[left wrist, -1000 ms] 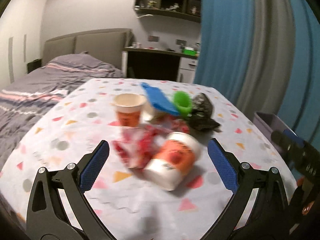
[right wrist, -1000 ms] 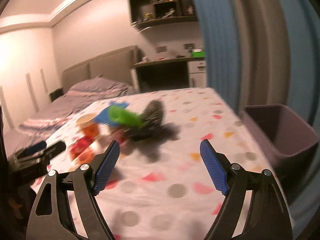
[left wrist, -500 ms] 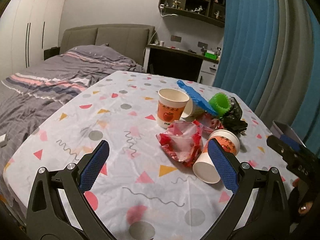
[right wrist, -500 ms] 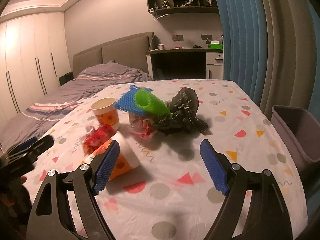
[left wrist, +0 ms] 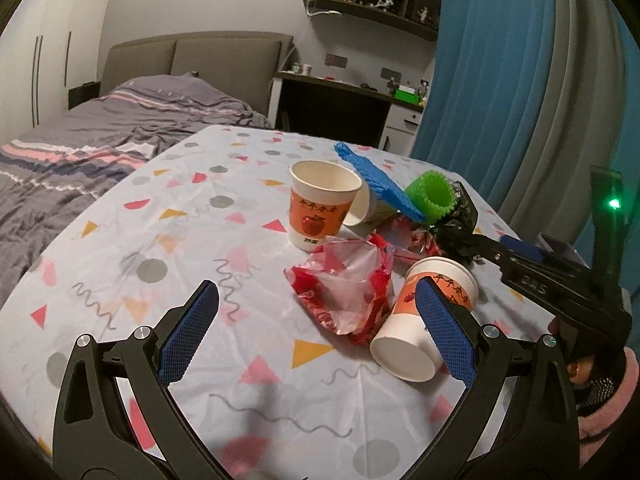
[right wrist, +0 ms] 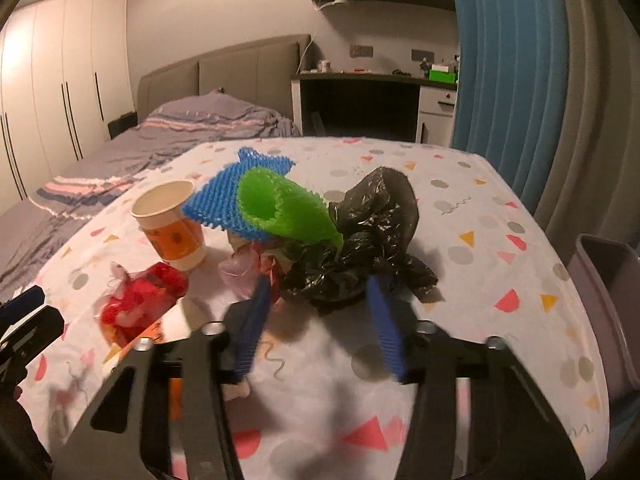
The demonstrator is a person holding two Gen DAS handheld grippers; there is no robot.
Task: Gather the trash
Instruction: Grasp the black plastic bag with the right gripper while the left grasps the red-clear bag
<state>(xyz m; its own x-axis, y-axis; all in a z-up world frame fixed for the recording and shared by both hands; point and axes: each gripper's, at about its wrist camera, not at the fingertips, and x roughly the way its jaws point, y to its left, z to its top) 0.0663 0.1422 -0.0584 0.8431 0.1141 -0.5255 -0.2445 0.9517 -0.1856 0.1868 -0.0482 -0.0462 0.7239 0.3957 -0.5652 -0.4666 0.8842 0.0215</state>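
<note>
A tabletop (left wrist: 168, 216) under a cloth printed with dots and triangles carries a heap of trash. The left wrist view shows an upright paper cup (left wrist: 323, 203) with an apple print, a second cup (left wrist: 424, 316) tipped on its side, and a crumpled red wrapper (left wrist: 344, 284) between them. Behind lie a blue spiky mat (left wrist: 376, 184), a green spiky roll (left wrist: 430, 196) and a black plastic bag (left wrist: 460, 224). The left hand-held gripper (left wrist: 316, 336) hovers with jaws wide and nothing between them; its right finger overlaps the tipped cup in the picture.

Only the right wrist view shows a grey bin (right wrist: 608, 292) beside the tabletop's right edge. There the right hand-held gripper (right wrist: 320, 328) has just been closing to a narrow gap, its blurred fingertips either side of the near edge of the black bag; whether the pads press it I cannot tell.

A second ago both views were farther back and blurred, the right jaws wide.
</note>
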